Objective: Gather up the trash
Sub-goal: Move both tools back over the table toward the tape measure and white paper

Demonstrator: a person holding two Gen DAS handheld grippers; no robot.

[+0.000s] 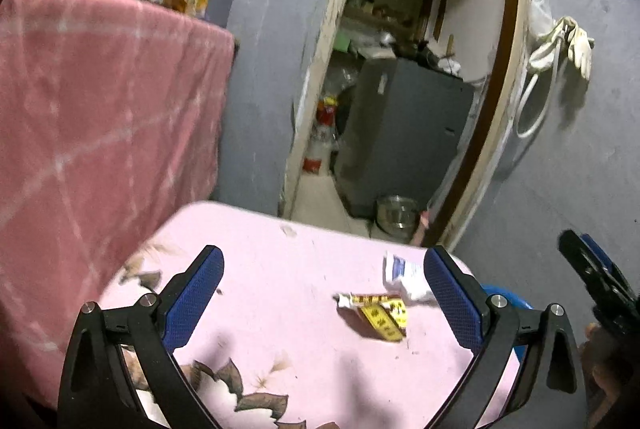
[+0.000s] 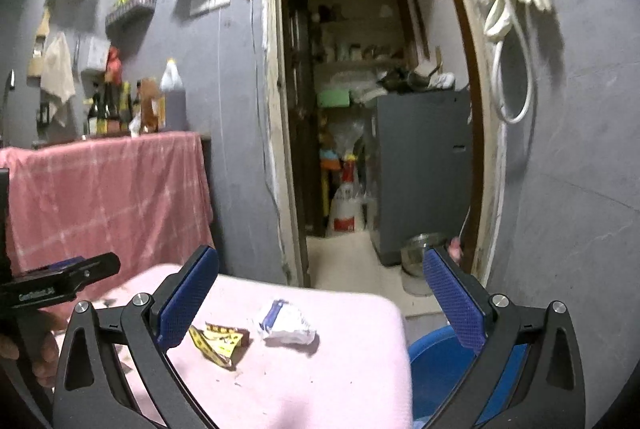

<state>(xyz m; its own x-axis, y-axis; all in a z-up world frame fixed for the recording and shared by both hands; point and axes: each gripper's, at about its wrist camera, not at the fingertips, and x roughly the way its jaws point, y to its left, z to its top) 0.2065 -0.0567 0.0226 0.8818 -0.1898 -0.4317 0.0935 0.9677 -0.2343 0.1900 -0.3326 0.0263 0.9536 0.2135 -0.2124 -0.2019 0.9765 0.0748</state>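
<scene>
A yellow wrapper (image 1: 382,315) lies on the pink cloth-covered table (image 1: 280,289), with a crumpled white and blue packet (image 1: 402,275) just beyond it. Both show in the right wrist view, the wrapper (image 2: 218,343) left of the packet (image 2: 286,323). My left gripper (image 1: 324,269) is open and empty above the table, the trash between its fingers. My right gripper (image 2: 320,275) is open and empty, above the table's right end. A blue bin (image 2: 438,361) stands on the floor right of the table, a sliver of it in the left view (image 1: 508,299).
A pink checked cloth (image 2: 108,189) hangs over a counter with bottles at the left. A doorway (image 2: 372,149) opens ahead with a grey cabinet (image 2: 420,173) and a steel pot (image 2: 420,261) on the floor. The right gripper shows at the left view's right edge (image 1: 592,277).
</scene>
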